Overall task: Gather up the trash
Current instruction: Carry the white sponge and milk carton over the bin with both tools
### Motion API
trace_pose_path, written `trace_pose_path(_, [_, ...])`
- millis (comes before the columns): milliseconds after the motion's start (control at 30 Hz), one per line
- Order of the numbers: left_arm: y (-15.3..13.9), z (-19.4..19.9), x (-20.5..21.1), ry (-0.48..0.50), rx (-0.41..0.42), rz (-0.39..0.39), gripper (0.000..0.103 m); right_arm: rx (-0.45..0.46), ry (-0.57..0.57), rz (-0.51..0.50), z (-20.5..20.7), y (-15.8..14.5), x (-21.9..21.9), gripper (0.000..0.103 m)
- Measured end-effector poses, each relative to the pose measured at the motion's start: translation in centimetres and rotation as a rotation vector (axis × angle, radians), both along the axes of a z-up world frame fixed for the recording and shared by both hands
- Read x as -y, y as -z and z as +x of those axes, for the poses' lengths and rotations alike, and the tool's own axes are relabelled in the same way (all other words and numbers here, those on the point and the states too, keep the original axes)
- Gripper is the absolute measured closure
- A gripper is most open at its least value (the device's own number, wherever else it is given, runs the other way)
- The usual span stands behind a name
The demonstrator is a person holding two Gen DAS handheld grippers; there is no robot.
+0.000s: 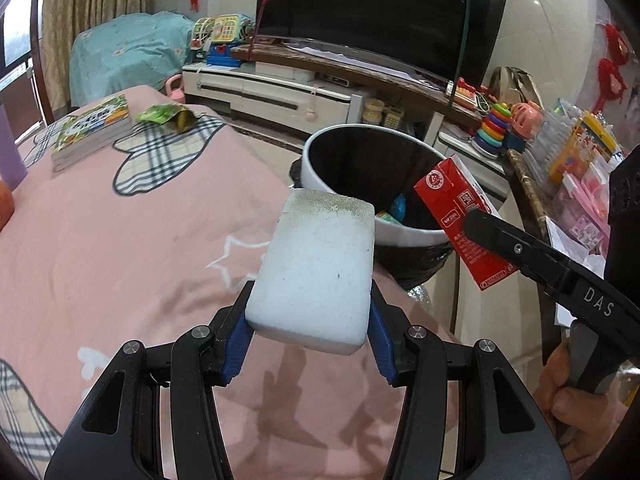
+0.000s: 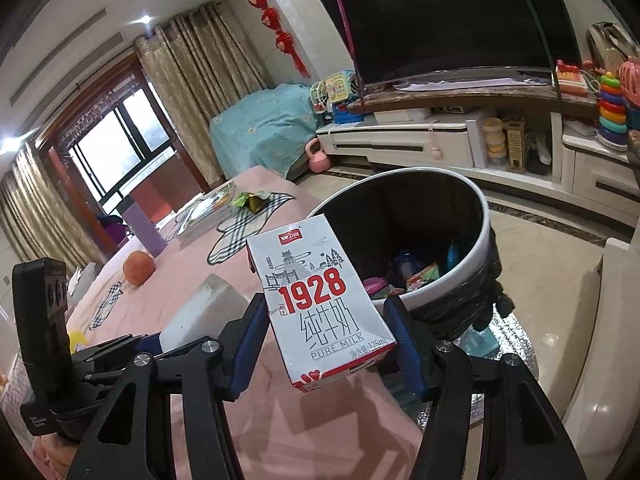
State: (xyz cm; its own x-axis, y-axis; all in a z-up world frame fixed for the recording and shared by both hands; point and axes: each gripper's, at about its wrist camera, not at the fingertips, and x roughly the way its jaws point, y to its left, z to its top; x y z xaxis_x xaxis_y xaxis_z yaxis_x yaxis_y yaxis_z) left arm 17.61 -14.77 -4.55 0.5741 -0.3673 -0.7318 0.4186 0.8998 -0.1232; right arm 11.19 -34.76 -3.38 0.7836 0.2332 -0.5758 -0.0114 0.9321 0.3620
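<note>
Left claw [image 1: 310, 336] gripped dirty sponge [image 1: 316, 268], right claw [image 2: 324, 344] clamped milk carton [image 2: 320, 304]; I held both toward bin [image 2: 486, 236] for dropping.

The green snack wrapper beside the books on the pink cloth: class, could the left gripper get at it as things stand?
Probably not yet. The left gripper is shut on a white sponge, so its jaws are occupied. The green wrapper lies uncovered on the cloth, well beyond the gripper; the sponge must go first, likely into the bin.
</note>
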Motion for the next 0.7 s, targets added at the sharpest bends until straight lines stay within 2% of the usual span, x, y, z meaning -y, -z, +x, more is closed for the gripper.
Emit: trace_pose_path(700, [-1.0,2.8,4.0,0.037,0.002,0.026,0.052,0.0,0.044,0.006,2.0,-0.5,3.4,0.043])
